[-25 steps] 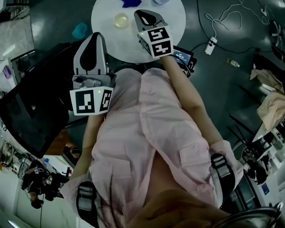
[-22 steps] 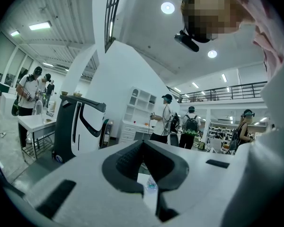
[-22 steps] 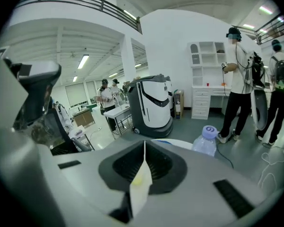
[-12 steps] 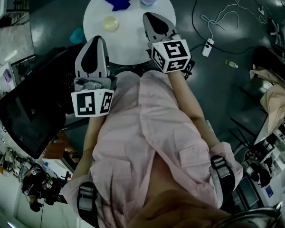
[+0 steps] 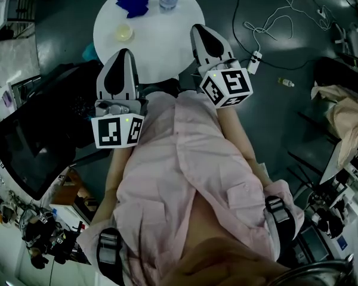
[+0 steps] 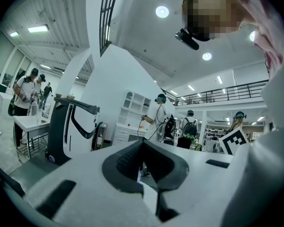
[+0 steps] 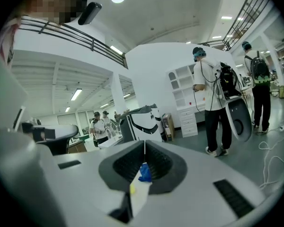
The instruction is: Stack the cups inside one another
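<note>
Two grippers are pressed together, empty: left gripper is nearer the cup ahead on the table than right gripper.

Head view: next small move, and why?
Probably open the left gripper and ease it forward to the yellow cup, which sits closest to it. Both it and the right gripper are shut and empty, held at the near edge of the table; no cup is grasped.
</note>
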Action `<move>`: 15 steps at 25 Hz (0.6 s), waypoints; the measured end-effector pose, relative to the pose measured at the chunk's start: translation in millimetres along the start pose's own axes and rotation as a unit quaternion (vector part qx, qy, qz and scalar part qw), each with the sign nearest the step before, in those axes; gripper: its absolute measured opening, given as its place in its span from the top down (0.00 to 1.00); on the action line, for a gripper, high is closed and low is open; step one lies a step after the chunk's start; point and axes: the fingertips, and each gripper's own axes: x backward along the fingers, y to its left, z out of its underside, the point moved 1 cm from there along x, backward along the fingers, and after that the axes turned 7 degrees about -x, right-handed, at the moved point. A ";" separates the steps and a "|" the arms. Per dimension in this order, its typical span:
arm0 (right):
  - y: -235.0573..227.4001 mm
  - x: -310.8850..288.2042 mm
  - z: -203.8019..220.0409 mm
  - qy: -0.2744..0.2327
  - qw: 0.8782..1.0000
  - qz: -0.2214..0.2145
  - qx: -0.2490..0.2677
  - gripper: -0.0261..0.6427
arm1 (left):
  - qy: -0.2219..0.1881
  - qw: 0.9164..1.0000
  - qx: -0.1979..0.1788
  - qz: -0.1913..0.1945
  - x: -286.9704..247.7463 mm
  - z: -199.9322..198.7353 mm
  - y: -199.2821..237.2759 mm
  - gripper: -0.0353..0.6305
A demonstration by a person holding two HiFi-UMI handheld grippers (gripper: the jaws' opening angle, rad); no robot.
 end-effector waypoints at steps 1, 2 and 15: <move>-1.3 8.4 -4.1 -0.008 1.000 -0.001 -0.001 0.91 | -0.001 1.000 0.000 0.001 0.6 0.4 -5.5 0.92; -2.5 16.8 -8.2 -0.016 1.000 -0.003 -0.002 0.91 | -0.002 1.000 -0.001 0.003 1.3 1.0 -10.9 0.92; -15.8 110.4 -11.7 -0.059 0.998 0.005 0.001 0.91 | -0.004 1.000 -0.011 0.019 22.0 11.3 -64.4 0.92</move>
